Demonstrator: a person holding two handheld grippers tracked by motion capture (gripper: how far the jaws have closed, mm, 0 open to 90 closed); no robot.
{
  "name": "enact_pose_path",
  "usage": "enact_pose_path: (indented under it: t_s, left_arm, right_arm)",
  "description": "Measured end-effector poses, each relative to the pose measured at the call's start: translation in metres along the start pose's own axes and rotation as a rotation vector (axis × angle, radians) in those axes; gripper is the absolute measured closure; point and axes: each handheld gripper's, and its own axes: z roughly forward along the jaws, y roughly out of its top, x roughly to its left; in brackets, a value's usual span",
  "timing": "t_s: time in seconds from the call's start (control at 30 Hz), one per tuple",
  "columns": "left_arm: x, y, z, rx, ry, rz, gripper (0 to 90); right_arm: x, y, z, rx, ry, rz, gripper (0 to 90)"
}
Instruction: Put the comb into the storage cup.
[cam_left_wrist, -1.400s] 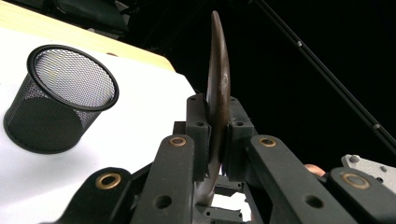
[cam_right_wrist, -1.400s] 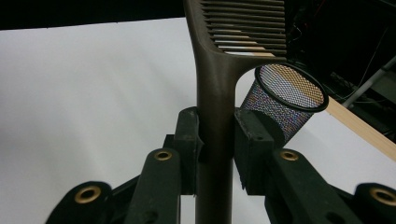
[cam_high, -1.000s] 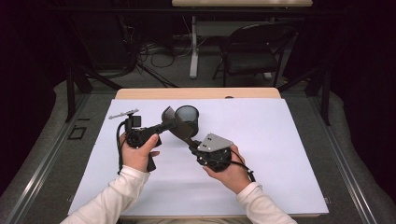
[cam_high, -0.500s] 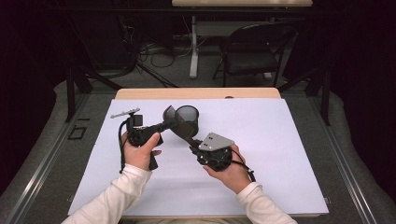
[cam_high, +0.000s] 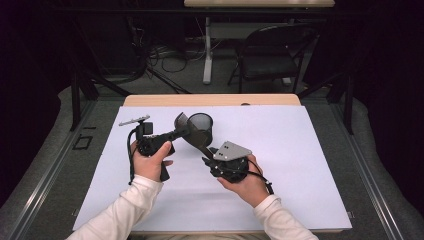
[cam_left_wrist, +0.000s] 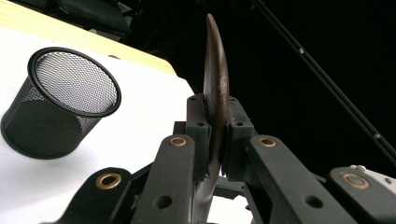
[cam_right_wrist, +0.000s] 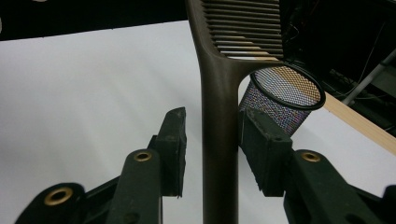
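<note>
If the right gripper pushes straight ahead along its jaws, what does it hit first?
Probably the black wire-mesh cup, standing just beyond the right gripper and the brown plastic comb between its jaws; depth is uncertain.

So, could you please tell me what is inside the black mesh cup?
Nothing shows in the mesh cup: through its open mouth the left gripper view gives bare mesh. The comb is outside it, in the left gripper. The lowest inside part stays hidden.
</note>
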Motion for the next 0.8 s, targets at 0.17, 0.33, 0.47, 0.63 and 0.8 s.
enact_pose_path:
  t_s: [0.17,0.33,0.47,0.63,0.8]
  left_arm:
    - [0.001,0.001,-0.001,-0.007,0.002,-0.001,84.1]
    - [0.003,0.003,-0.002,-0.019,0.006,-0.009,84.1]
    - [0.005,0.006,-0.004,-0.034,0.009,-0.009,84.1]
    - [0.007,0.009,-0.005,-0.043,0.020,-0.006,84.1]
    - [0.009,0.013,-0.006,-0.056,0.026,-0.009,84.1]
  right_arm:
    - [-0.002,0.000,-0.001,-0.010,-0.003,0.005,57.2]
    - [-0.004,0.000,-0.002,-0.015,-0.008,0.014,52.2]
    - [-0.005,0.001,-0.003,-0.035,-0.016,0.010,48.8]
    - [-0.008,0.003,-0.006,-0.051,-0.034,0.019,45.6]
    - [-0.010,0.005,-0.009,-0.065,-0.037,0.030,44.1]
